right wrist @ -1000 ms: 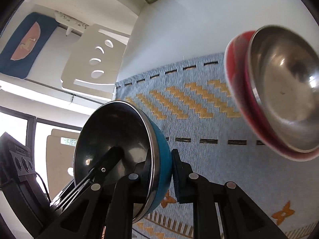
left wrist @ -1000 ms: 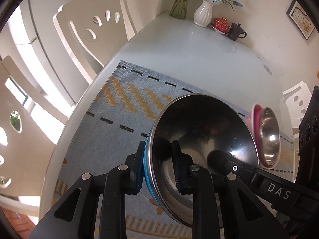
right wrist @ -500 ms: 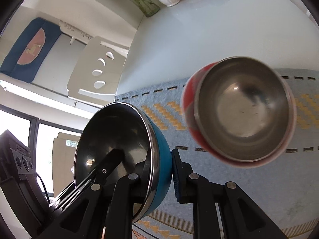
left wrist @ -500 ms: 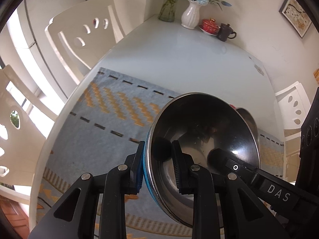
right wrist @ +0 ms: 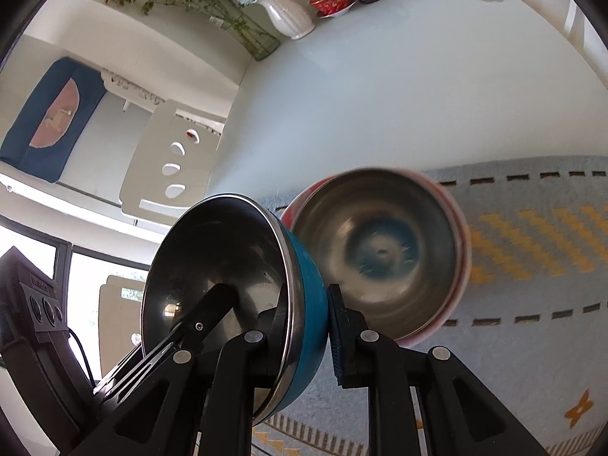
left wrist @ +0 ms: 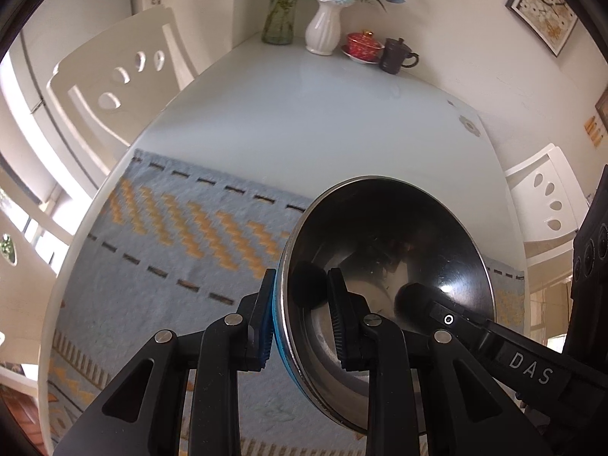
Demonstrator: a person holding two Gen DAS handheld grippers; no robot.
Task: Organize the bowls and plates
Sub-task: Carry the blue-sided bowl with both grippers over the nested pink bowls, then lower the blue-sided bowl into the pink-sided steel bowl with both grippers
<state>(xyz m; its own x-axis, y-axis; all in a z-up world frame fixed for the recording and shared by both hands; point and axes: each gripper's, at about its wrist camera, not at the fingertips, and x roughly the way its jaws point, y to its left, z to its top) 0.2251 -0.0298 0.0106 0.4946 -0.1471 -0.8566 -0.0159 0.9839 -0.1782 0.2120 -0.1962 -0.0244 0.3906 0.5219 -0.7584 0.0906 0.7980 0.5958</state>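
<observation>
A blue bowl (left wrist: pixel 387 266) with a steel inside hangs tilted above the table, held at its rim from two sides. My left gripper (left wrist: pixel 302 323) is shut on its left rim, one finger inside and one outside. My right gripper (right wrist: pixel 309 334) is shut on the opposite rim of the same blue bowl (right wrist: pixel 220 273). A red bowl (right wrist: pixel 380 254) with a steel inside stands on the mat just beyond the blue bowl in the right wrist view, blurred. In the left wrist view the red bowl is hidden behind the blue one.
A blue-grey woven mat (left wrist: pixel 171 250) with orange zigzags covers the near part of the white table (left wrist: pixel 323 125). At the far end stand a white vase (left wrist: pixel 323 26), a glass vase (left wrist: pixel 279 19), a red lidded cup (left wrist: pixel 363 43) and a dark mug (left wrist: pixel 395 55). White chairs (left wrist: pixel 125 76) flank the table.
Both grippers carried the blue bowl across the mat. In the right wrist view the red bowl slid from the right edge to just behind the blue bowl; in the left view it vanished behind it.
</observation>
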